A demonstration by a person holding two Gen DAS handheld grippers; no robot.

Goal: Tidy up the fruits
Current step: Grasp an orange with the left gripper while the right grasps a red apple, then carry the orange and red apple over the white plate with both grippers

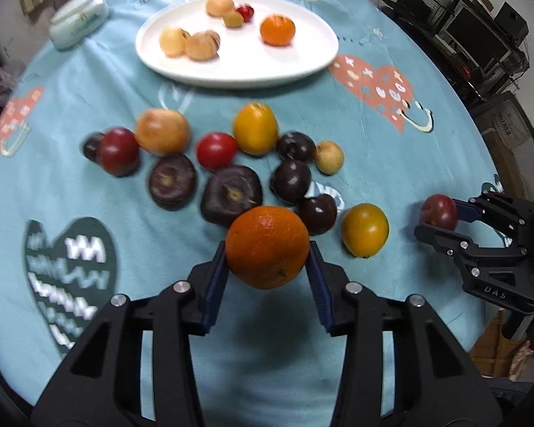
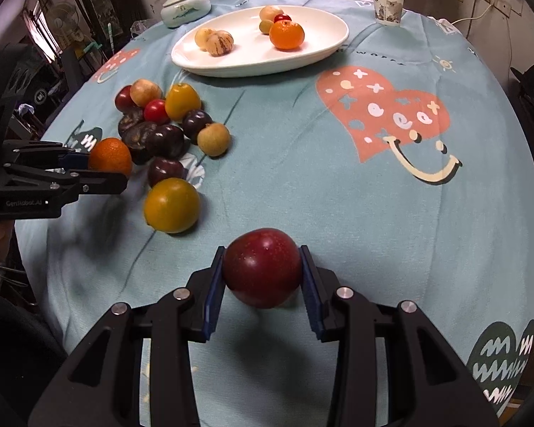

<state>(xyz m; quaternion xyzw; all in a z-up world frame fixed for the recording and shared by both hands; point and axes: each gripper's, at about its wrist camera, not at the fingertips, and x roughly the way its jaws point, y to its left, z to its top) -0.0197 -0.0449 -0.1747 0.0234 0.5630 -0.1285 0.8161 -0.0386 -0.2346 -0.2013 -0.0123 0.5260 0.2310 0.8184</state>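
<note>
My left gripper [image 1: 267, 249] is shut on an orange [image 1: 267, 238], its blue pads pressing both sides, at the near edge of a pile of loose fruit [image 1: 231, 192] on the teal cloth. My right gripper [image 2: 262, 252] is shut on a dark red plum [image 2: 263, 270], off to the right of the pile. Each gripper shows in the other's view: the left gripper [image 2: 103, 169] with the orange [image 2: 110, 156], the right gripper [image 1: 441, 219] with the plum [image 1: 439, 211]. A white oval plate [image 1: 238, 67] at the back holds several fruits, among them a mandarin [image 1: 277, 29].
A yellow-orange fruit [image 2: 172, 204] lies between the two grippers. A paper cup [image 2: 388, 5] stands at the back right and a lidded ceramic jar [image 2: 185, 5] at the back left. The round table's edge curves close on both sides, with shelves and clutter beyond.
</note>
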